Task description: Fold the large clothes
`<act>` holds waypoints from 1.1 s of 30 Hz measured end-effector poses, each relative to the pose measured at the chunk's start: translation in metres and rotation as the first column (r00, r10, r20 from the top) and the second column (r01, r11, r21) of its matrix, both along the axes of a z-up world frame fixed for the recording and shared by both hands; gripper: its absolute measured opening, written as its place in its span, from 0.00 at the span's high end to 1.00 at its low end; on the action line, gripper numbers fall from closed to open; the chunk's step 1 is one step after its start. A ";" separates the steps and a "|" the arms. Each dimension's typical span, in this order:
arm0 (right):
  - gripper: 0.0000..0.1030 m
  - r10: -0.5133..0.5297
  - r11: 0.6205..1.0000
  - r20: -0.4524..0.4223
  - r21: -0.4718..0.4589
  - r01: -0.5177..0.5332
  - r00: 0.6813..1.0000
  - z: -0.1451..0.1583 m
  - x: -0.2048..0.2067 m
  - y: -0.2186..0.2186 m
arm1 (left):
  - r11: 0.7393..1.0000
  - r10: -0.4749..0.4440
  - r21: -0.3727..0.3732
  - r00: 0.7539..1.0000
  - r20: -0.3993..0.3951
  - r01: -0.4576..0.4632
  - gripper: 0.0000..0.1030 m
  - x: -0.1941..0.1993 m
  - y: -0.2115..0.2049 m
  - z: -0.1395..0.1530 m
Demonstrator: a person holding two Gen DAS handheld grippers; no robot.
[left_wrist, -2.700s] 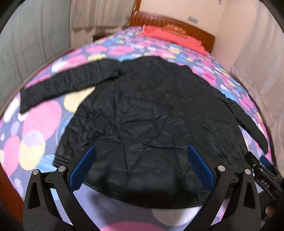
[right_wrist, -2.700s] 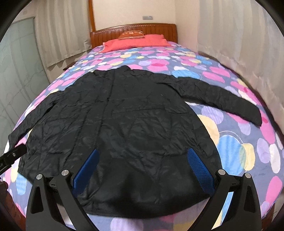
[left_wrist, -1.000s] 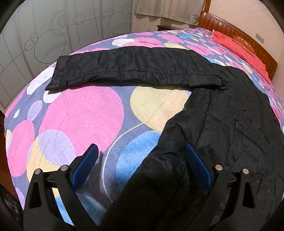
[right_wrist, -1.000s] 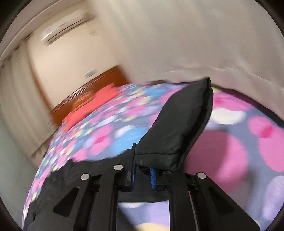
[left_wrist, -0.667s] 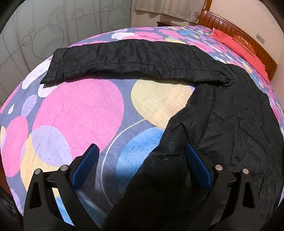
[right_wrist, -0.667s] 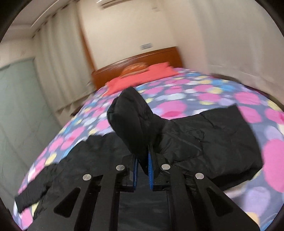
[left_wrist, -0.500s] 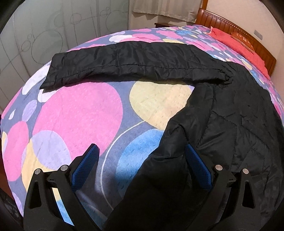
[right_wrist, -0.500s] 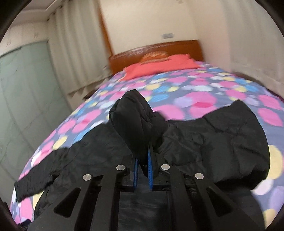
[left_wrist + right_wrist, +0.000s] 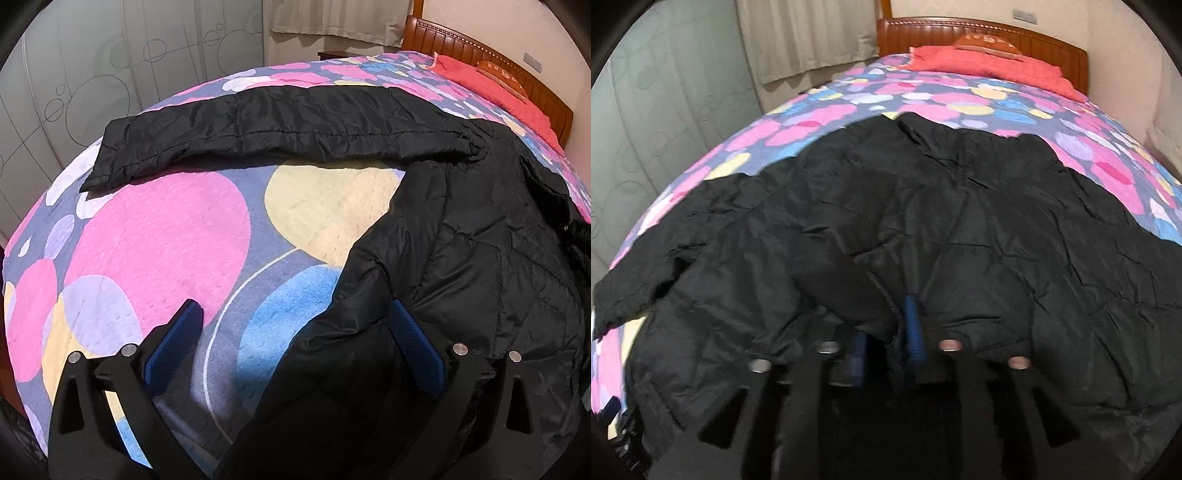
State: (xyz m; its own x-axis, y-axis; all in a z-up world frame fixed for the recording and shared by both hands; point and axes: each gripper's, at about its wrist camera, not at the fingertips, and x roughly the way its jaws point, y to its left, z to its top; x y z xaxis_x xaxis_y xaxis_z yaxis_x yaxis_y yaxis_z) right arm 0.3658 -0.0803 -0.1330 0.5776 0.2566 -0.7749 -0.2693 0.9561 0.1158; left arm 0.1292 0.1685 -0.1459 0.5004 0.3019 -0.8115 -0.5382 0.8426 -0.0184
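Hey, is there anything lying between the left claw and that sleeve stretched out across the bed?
Nothing visible blocks it. Between the open left claw and the outstretched sleeve there is only bare bedspread. The jacket body lies off to the right, its edge by the right-hand fingertip.
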 end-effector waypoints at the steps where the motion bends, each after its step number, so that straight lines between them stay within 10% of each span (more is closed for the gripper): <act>1: 0.39 0.024 0.999 -0.008 0.034 -0.023 1.000 0.004 -0.003 -0.001 | 1.000 0.000 0.001 1.000 -0.001 0.000 0.02 0.000 0.000 0.000; 7: 0.29 0.009 0.995 0.127 0.100 -0.022 0.992 0.044 -0.035 -0.034 | 1.000 0.000 -0.003 1.000 0.003 0.000 0.02 0.000 0.000 0.000; 10: 0.41 -0.149 0.986 0.148 0.091 0.137 0.978 0.055 -0.025 -0.091 | 1.000 0.000 0.001 1.000 0.002 0.000 0.02 0.000 -0.001 0.000; 18: 0.51 -0.544 0.837 0.044 -0.044 0.546 0.838 0.012 0.037 -0.230 | 1.000 0.001 0.006 1.000 0.000 -0.001 0.02 0.000 -0.001 -0.001; 24: 0.50 -0.517 0.848 0.021 -0.129 0.515 0.856 0.000 0.048 -0.214 | 1.000 0.001 0.014 1.000 -0.003 -0.001 0.02 0.001 -0.002 -0.002; 29: 0.50 -0.369 0.926 0.070 -0.056 0.373 0.927 0.019 0.024 -0.146 | 1.000 0.000 0.017 1.000 -0.004 0.000 0.02 0.002 -0.002 -0.002; 33: 0.48 -0.268 0.950 -0.023 -0.174 0.260 0.963 -0.022 0.033 -0.098 | 1.000 0.000 0.018 1.000 -0.004 0.000 0.02 0.002 -0.003 -0.002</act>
State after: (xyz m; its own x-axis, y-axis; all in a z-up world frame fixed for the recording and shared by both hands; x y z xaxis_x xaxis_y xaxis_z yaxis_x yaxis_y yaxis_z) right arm 0.3989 -0.1783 -0.1554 0.5698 -0.0366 -0.8210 -0.0027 0.9989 -0.0464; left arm 0.1308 0.1658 -0.1482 0.4971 0.3162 -0.8080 -0.5384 0.8427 -0.0014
